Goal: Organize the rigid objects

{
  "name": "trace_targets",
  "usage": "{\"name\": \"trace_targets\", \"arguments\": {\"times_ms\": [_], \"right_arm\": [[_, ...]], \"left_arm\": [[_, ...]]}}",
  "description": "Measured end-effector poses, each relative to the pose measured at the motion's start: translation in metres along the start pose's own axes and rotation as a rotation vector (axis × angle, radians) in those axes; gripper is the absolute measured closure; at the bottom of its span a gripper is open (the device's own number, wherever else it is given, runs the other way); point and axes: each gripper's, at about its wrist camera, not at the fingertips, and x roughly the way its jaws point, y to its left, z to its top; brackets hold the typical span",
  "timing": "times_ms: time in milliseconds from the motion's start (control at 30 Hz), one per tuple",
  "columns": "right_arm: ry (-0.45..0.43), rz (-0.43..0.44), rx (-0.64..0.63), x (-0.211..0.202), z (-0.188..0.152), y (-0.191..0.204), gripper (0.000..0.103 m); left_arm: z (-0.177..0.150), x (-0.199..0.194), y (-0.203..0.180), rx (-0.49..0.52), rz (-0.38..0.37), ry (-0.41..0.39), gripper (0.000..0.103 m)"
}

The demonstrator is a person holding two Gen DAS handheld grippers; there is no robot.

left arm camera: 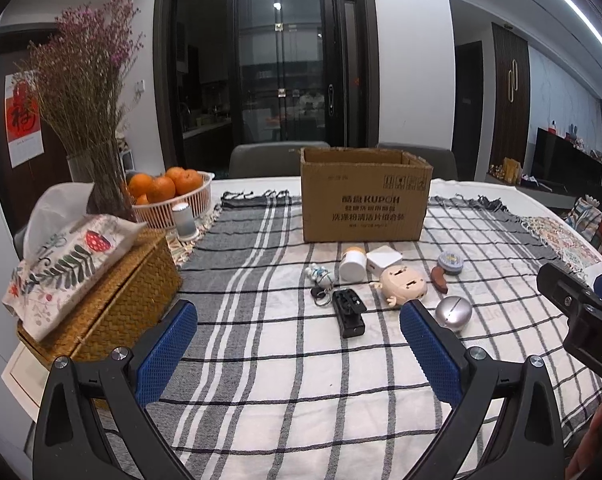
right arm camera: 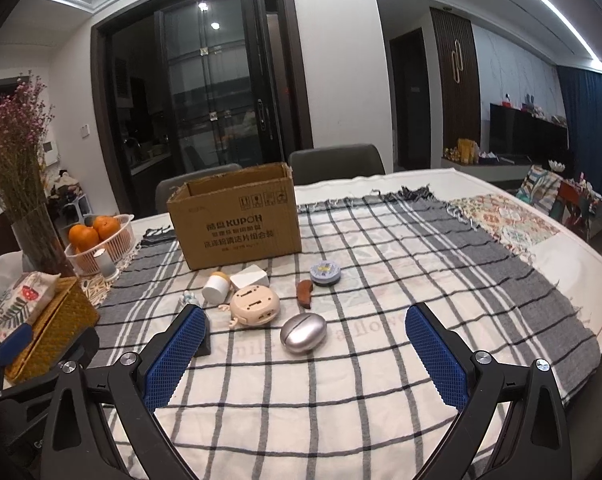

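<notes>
- You had both tongs spread wide and empty: the left gripper [left arm camera: 299, 336] and right gripper [right arm camera: 305, 344] hung above the grey-and-white checked cloth [left arm camera: 261, 380], pinching nothing.
- Nothing lifted yet, so I judged this the approach step, before the first pick.
- The task's things lay loose in a cluster ahead of both tongs, in front of the open brown cardboard box [left arm camera: 365, 196], which looked like the likely drop point.
- Between the left fingertips and just past them: the black rectangular plastic clip block [left arm camera: 349, 312], with a small white-and-blue figurine keychain [left arm camera: 321, 276] beyond it.
- Nearest the right tongs, just ahead between its fingers: the silver egg-shaped metal case [right arm camera: 303, 334]. Past it sat the round cream plastic gadget [right arm camera: 255, 306], white cylindrical jar with yellow lid [right arm camera: 215, 286], white square charger block [right arm camera: 251, 278], brown curved wooden piece [right arm camera: 304, 294] and round blue-lidded tin [right arm camera: 325, 274].
- Next move probably called for lowering the right tongs straight over the silver case and closing across its short width; it looked smooth and rounded, so slip was a risk.
- The left view showed the black block whole and the right tongs entering at its right edge; the right view hid most of that block behind its own left finger.
- Only the right view showed the cloth's far right edge.
</notes>
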Motion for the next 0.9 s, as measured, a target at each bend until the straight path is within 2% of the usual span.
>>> {"name": "trace_targets", "arguments": {"times_ms": [333,533,700,900], "right_arm": [[0.079,0.007,-0.043,0.049,-0.009,0.009,0.002],[0.139,0.027,-0.075,0.08,-0.017,0.008,0.002],[0.192,0.058,-0.093,0.106,-0.024,0.008,0.002],[0.249,0.044,-0.143,0.134,-0.03,0.008,0.003]], "left_arm": [[-0.008,0.042,-0.003,0.007,-0.009,0.063,0.0],[-0.009,0.063,-0.008,-0.004,-0.002,0.086,0.009],[-0.007,0.08,-0.014,0.0,0.0,0.114,0.011],[-0.005,0.103,-0.023,-0.006,-0.019,0.169,0.014]]}}
